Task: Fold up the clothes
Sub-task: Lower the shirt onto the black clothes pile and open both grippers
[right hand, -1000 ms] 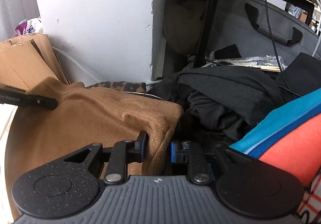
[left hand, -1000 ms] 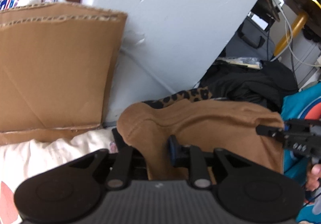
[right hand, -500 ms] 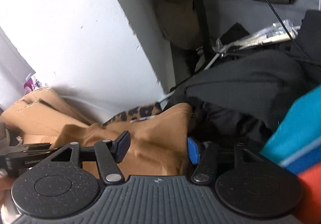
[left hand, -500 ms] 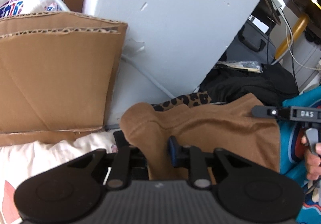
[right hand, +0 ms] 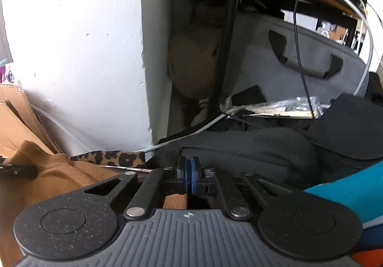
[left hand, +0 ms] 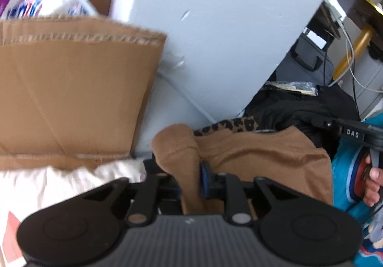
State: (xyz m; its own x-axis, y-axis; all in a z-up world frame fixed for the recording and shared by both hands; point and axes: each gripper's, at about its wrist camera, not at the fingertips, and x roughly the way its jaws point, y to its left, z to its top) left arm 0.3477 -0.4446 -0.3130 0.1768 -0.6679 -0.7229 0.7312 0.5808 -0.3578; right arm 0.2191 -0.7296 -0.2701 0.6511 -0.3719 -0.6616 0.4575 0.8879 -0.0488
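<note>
Item: brown garment, soft knit, lying bunched on a heap of other clothes, its long axis running from 9 to 3 o'clock across the left wrist view.

Left tongs: we pinch a raised fold at the garment's left end; cloth fills the gap between the blue pads.

Right tongs: pads pressed together. Whether any brown cloth is caught between them we cannot tell; brown fabric shows just beneath the linkage, and the rest of the garment lies off toward 9 o'clock in that view. In the left wrist view the right tongs sit at 3 o'clock, over the garment's far right corner.

Governing relation: the garment spans between our two tongs, left end held, right end at or under the right tongs. We judge the left hand to have the surer hold, so the coming fold likely turns on securing the right corner.

Surroundings:
- Leopard-print cloth, touching the garment's back edge at 12 o'clock.
- Black clothing, at 1 o'clock, just behind.
- Cardboard sheet, at 10 o'clock, leaning on the white wall.
- Teal garment, at 3 o'clock, touching.
- Cream cloth, at 8 o'clock.

Open room: toward us, at 6 o'clock; wall and clutter close the far side.
</note>
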